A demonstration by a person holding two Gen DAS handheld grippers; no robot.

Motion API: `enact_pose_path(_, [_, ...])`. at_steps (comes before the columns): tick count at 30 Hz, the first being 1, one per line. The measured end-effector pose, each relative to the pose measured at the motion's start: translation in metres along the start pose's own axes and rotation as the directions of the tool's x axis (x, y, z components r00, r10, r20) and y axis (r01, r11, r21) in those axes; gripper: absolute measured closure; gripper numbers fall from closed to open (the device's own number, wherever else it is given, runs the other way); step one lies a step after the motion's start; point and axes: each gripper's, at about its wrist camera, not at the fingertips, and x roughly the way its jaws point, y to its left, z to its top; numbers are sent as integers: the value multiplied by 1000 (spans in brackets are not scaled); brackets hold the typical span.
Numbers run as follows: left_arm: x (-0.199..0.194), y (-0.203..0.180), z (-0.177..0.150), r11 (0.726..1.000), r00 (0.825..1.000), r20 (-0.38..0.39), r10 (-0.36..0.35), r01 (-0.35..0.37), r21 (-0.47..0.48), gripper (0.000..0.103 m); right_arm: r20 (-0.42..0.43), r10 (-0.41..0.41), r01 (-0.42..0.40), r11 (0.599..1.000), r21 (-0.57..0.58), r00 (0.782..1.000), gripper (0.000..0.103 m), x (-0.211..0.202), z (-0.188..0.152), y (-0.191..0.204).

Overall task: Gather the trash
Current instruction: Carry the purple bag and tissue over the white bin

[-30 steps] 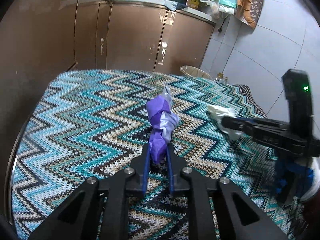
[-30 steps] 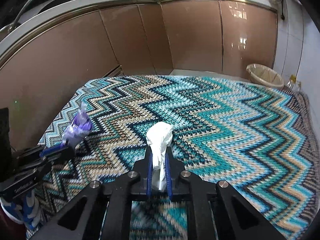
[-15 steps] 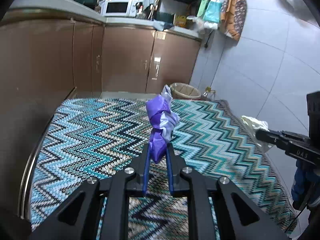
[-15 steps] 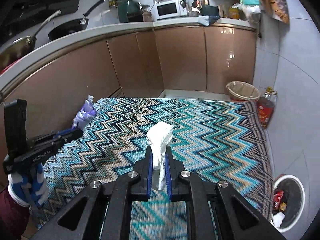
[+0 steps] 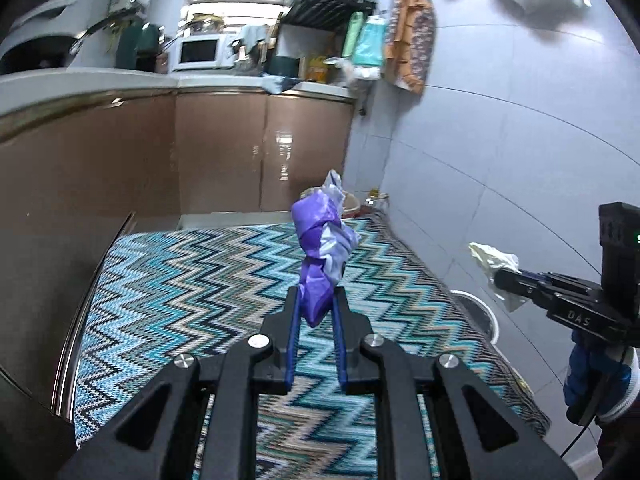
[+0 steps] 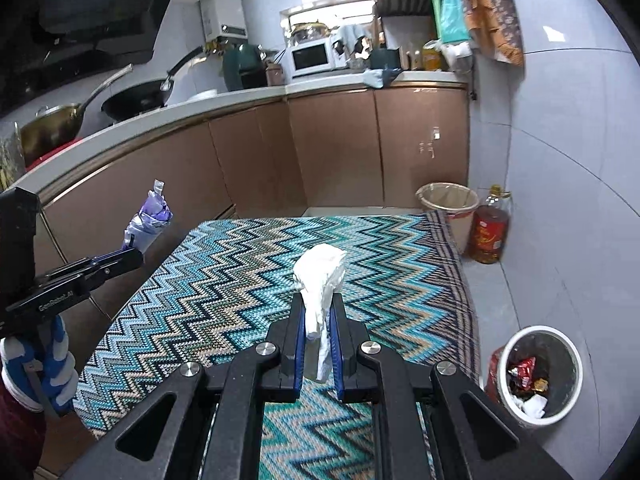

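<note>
Trash is already in both tongs and off the floor. The left tongs point(image 5: 316, 308) are closed on a crumpled purple wrapper point(image 5: 320, 248), which sticks up between the blue pads; the right tongs point(image 6: 318, 320) are pinched on a wad of white tissue point(image 6: 320, 276). Both are held in the air over the zigzag rug point(image 6: 248, 280), well apart from each other.

Pickup looks finished, so the step in hand is the carry to a bin. A white bin point(image 6: 538, 376) with wrappers and tissue inside stands on the tiled floor just beside the rug's right edge, low in the right view and nearest the right tongs. A second, lined basket point(image 6: 448, 200) sits at the far end of the rug, next to an oil bottle point(image 6: 488, 228).

Next, each load should be brought over the white bin's mouth before the tongs open. Both pieces are light and may cling to the pads, so a drop from low over the rim seems safest.
</note>
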Motion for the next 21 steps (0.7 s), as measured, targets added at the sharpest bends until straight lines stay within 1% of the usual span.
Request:
enact_pose_path(3, [-1, -30, 3, 999, 1000, -9, -23, 24, 46, 89, 25, -11, 10, 999, 35, 1000, 93, -18, -8, -16])
enact_pose_path(6, [7, -66, 4, 994, 998, -37, -60, 63, 86, 89, 53, -19, 14, 996, 88, 998, 92, -37, -16, -38])
enact_pose_path(9, [25, -111, 3, 984, 991, -81, -102, 113, 138, 89, 75, -36, 24, 988, 153, 997, 92, -55, -28, -71])
enact_pose_path(12, [47, -152, 2, 971, 982, -127, -136, 158, 182, 89, 77, -70, 53, 979, 198, 995, 92, -67, -42, -104])
enact_pose_path(15, [78, -200, 0, 952, 968, -184, -171, 210, 223, 89, 66, -108, 90, 969, 232, 992, 92, -78, -52, -136])
enact_pose_path(18, [117, -249, -1, 929, 947, -247, -204, 266, 256, 89, 51, -161, 141, 951, 274, 986, 92, -88, -64, -177])
enact_pose_path(21, [153, -288, -4, 909, 927, -302, -223, 310, 279, 89, 25, -199, 181, 930, 321, 980, 92, -91, -75, -219])
